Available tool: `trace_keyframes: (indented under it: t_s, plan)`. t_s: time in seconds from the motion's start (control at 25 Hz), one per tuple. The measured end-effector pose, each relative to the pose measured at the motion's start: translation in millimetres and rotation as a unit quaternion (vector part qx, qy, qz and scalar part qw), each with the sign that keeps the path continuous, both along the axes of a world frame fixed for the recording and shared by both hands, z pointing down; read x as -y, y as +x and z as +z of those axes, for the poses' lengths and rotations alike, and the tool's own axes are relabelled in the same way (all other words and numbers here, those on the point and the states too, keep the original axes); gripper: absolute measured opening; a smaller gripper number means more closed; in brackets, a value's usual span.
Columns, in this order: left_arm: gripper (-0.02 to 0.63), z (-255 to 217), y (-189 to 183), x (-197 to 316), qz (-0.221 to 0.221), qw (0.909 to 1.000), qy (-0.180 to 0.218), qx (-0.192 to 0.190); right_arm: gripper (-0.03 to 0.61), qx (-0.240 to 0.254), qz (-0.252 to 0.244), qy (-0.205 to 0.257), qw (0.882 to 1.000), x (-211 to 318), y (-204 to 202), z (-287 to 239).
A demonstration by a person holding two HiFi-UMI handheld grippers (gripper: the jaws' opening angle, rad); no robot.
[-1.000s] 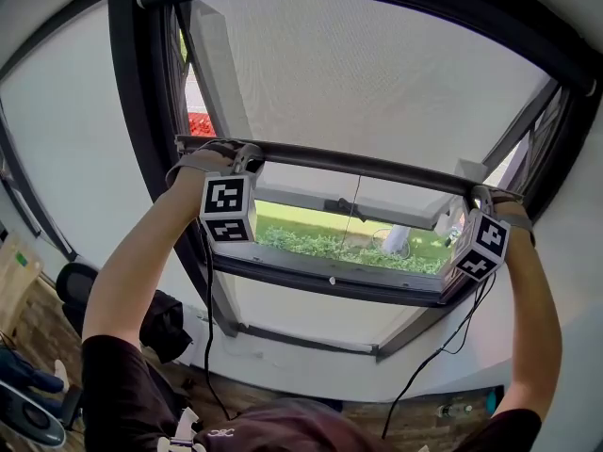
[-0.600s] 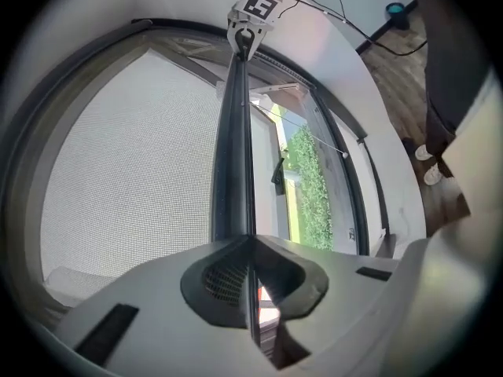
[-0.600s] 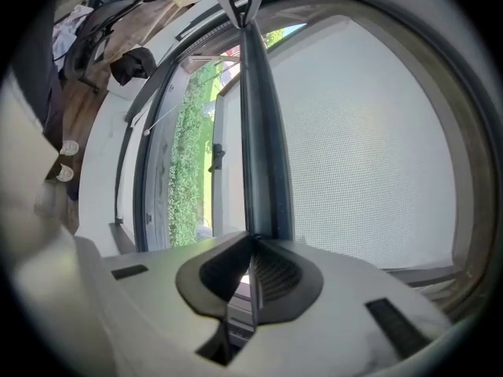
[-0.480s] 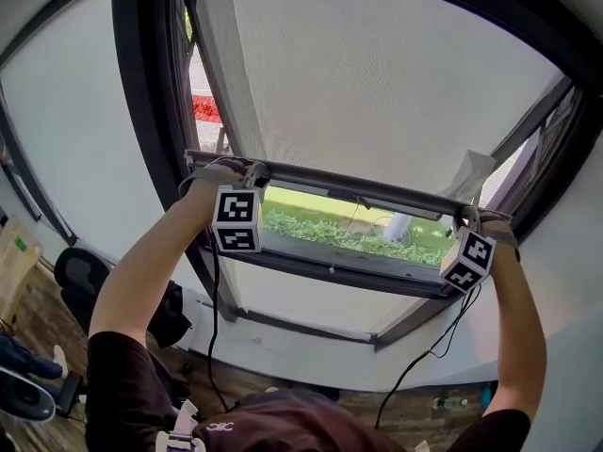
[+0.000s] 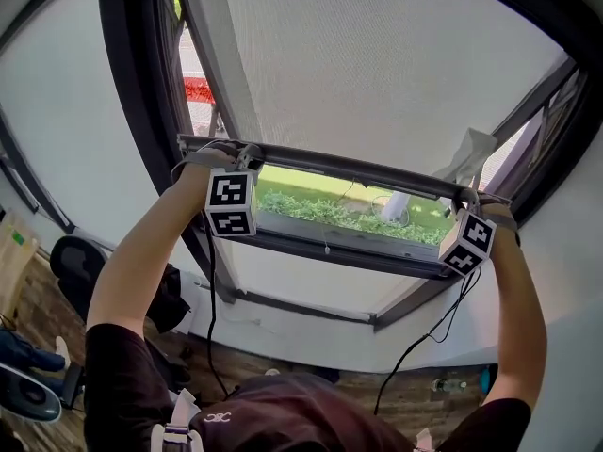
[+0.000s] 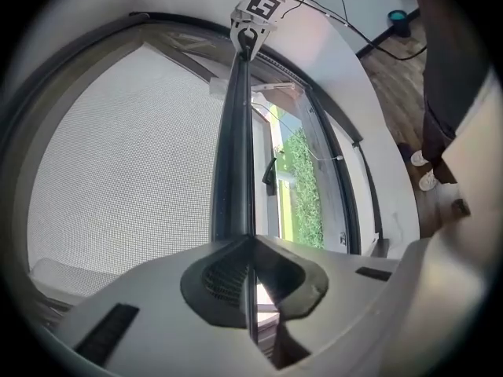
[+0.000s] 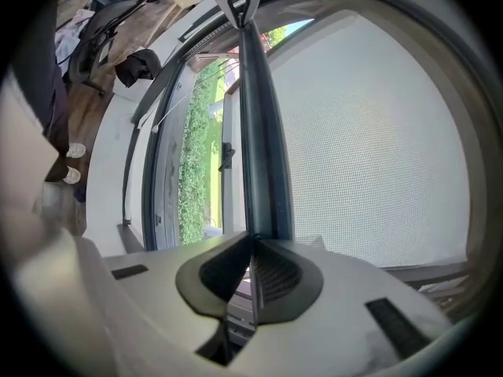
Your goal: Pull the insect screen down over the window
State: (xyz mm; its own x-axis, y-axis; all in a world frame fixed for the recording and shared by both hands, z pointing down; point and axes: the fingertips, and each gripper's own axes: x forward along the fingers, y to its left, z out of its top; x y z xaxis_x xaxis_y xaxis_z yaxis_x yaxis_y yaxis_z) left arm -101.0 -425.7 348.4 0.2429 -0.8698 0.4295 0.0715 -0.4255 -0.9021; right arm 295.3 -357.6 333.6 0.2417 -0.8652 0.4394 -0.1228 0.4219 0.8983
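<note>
The grey mesh insect screen [image 5: 377, 73] hangs over most of the window, ending in a dark bottom bar [image 5: 349, 166]. My left gripper [image 5: 249, 154] is shut on the bar's left end and my right gripper [image 5: 465, 198] on its right end. In the left gripper view the bar [image 6: 234, 148] runs from my shut left gripper [image 6: 250, 267] up to the right gripper [image 6: 248, 36], with mesh [image 6: 126, 148] beside it. The right gripper view mirrors this: the bar [image 7: 263, 132] leaves my shut right gripper [image 7: 251, 272] toward the left gripper [image 7: 238, 5]. A narrow strip of greenery [image 5: 349, 210] shows between the bar and the lower window frame [image 5: 339, 248].
A thin pull cord [image 5: 326, 241] dangles below the bar's middle. Black cables [image 5: 212, 318] trail from both grippers. An office chair [image 5: 71, 262] stands at lower left on the wood floor, a bottle [image 5: 448, 384] at lower right. A white folded piece [image 5: 466, 153] sticks out near the bar's right end.
Both grippers have come down with the bar held between them. The open strip above the lower frame is narrower and more mesh covers the window.
</note>
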Motion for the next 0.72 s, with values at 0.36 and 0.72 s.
trace_keyframes:
  t_s: [0.36,0.72]
  plan:
    - [0.035,7,0,-2,-0.002,1.0000,0.001,-0.001,0.023,-0.002,0.009,-0.013,1.000,-4,1,7]
    - [0.035,69,0,-3,-0.005,0.9989,-0.047,0.007,0.023,-0.002,0.010,-0.057,0.998,-7,0,69]
